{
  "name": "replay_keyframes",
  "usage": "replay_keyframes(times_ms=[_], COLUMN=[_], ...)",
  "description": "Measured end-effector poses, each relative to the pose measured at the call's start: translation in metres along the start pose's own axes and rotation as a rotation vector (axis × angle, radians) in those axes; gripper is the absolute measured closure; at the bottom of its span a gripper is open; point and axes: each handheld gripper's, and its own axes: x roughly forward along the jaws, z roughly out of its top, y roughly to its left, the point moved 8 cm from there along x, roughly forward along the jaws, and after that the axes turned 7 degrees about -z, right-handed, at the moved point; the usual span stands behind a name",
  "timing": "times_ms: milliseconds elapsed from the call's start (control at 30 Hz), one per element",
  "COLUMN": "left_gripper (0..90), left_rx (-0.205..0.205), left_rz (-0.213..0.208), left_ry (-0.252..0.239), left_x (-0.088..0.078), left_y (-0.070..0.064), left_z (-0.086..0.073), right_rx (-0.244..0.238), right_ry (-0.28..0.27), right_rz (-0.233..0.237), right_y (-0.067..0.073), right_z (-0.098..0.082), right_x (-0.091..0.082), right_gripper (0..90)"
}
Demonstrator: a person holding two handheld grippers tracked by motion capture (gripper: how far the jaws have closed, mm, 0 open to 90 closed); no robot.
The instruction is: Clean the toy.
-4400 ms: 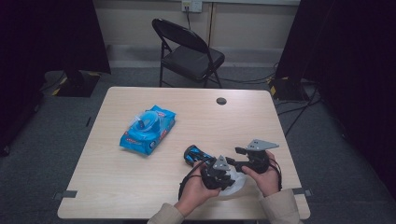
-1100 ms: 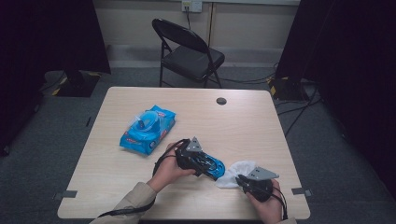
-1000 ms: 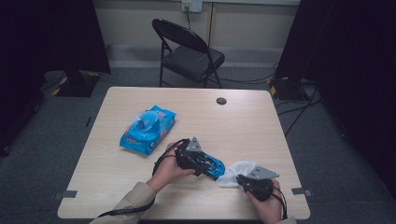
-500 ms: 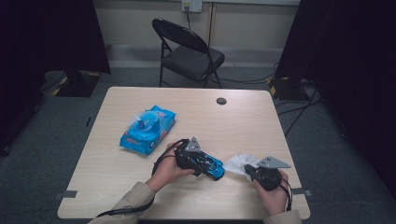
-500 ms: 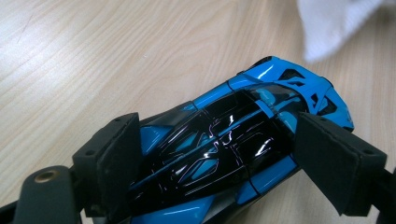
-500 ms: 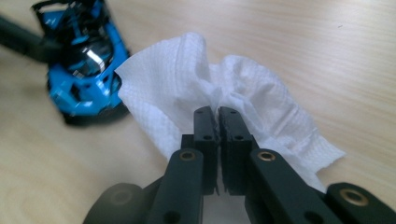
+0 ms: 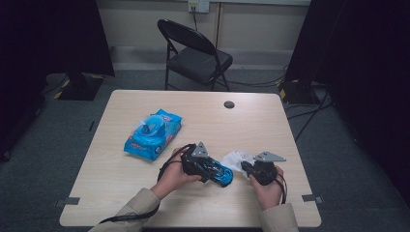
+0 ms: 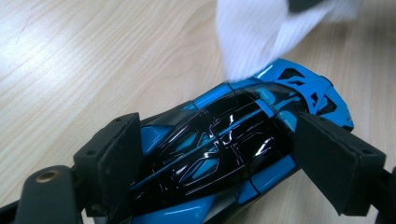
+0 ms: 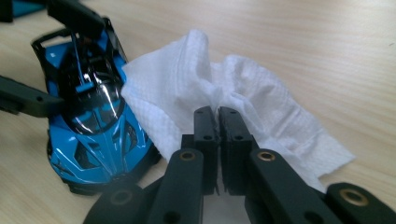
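A blue and black toy car (image 7: 221,175) lies on the table near the front edge. My left gripper (image 7: 209,167) is shut on it, its pads (image 8: 117,151) pressing both sides of the car (image 8: 224,149). Just right of the car, my right gripper (image 7: 246,167) is shut on a crumpled white wipe (image 7: 236,158). In the right gripper view the jaws (image 9: 218,114) meet on a fold of the wipe (image 9: 177,88), which rests against the car (image 9: 93,123). The wipe (image 8: 254,35) covers the car's far end in the left gripper view.
A blue pack of wipes (image 7: 153,133) lies at the table's middle left. A small black disc (image 7: 229,104) sits near the far edge of the table (image 7: 290,145). A black folding chair (image 7: 196,50) stands beyond the table. A person's hands hold both grippers.
My right gripper has moved away from the front edge with the wipe, up beside the car. The left gripper and the car have stayed put.
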Motion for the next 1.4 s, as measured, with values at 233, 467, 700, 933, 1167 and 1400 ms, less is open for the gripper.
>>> replay_keyframes(times_ms=[233,467,700,933,1167,1400], left_gripper=[15.9,15.9,15.7,15.5,15.4,16.1], left_rx=[0.003,0.001,0.001,0.0,-0.003,0.002], left_rz=[0.002,0.003,0.007,0.009,0.012,0.014], left_ry=[-0.001,0.0,0.003,0.001,-0.008,-0.005], left_x=[0.001,0.001,0.001,0.001,0.001,0.001], left_y=[-0.001,-0.001,-0.001,-0.001,-0.002,-0.003], left_z=[0.0,0.0,0.0,0.0,0.0,0.001], right_rx=[-0.061,-0.09,-0.079,-0.109,-0.13,-0.145], right_ry=[0.071,0.084,0.078,0.086,0.088,0.088], right_rz=[0.045,0.068,0.101,0.122,0.156,0.163], right_y=[0.018,0.023,0.026,0.033,0.045,0.056], right_z=[-0.012,-0.014,-0.02,-0.028,-0.036,-0.038], right_x=[0.02,0.019,0.012,0.001,-0.01,-0.012], right_gripper=[86.8,86.9,86.9,86.9,86.8,86.8])
